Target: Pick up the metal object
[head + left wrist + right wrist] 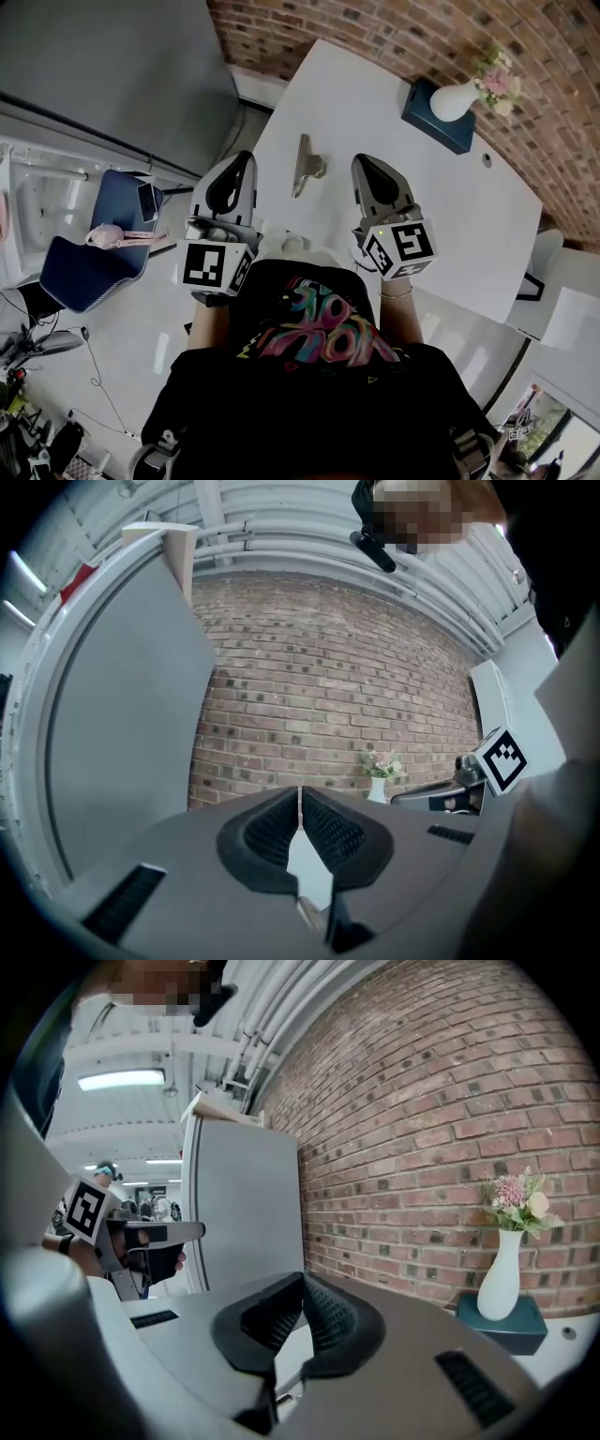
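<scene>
The metal clip (305,165) lies flat on the white desk (356,89) near its front-left corner, touched by nothing. Only the head view shows it plainly. There it sits between the tips of the two tools: the left hand-held gripper (242,167) is near it at its 9 o'clock and the right hand-held gripper (367,169) near it at its 3 o'clock.

Each gripper view settles what the head view cannot. The left pair's ribbed black pads (272,832) meet at the tip with nothing between them. The right pair's pads (323,1314) are likewise pressed together and empty. Each gripper view also catches the other tool's marker cube at its edge.

At the clip's 2 o'clock, well apart from it, a white vase (452,101) of pink flowers (497,81) stands on a dark blue box (439,127). A red brick wall (394,28) runs behind the desk. A tall grey cabinet (112,56) stands at the clip's 10 o'clock. At the clip's 8 o'clock a blue chair (82,270) stands on the glossy pale floor (131,347).
</scene>
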### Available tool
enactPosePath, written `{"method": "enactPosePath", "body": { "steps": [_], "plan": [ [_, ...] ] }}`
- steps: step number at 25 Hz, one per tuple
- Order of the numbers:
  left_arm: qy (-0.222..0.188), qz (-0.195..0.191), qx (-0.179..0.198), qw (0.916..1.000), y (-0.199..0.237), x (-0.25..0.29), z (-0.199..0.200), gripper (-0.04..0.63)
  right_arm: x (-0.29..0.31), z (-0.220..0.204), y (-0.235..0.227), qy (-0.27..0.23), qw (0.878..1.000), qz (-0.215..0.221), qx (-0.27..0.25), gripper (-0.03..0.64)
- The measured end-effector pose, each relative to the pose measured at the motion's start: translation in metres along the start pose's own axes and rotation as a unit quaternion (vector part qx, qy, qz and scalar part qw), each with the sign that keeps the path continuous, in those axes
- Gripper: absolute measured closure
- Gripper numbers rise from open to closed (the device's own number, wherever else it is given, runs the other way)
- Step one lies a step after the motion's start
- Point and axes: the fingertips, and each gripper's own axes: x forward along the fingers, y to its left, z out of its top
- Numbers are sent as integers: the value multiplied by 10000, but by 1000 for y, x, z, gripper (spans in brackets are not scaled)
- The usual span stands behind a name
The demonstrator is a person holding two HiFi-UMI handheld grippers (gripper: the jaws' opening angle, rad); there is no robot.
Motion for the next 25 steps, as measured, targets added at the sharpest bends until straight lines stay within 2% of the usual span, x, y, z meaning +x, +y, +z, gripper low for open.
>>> {"method": "enactPosePath", "body": {
  "steps": [9, 20, 23, 25],
  "plan": [
    [71, -455, -15, 9989, 8, 31, -1, 563, 19, 2, -7, 26, 9997, -240, 81, 596],
    [270, -636, -117, 9975, 8, 40, -22, 563, 29, -22, -12, 189, 9990, -246, 310, 595],
    [307, -665, -129, 9972, 8, 41, -26, 563, 33, -31, -10, 324, 9986, -113, 410, 534],
    [335, -677, -146, 9970, 8, 41, -28, 563, 36, -36, -9, 383, 9983, -53, 434, 521]
  ]
}}
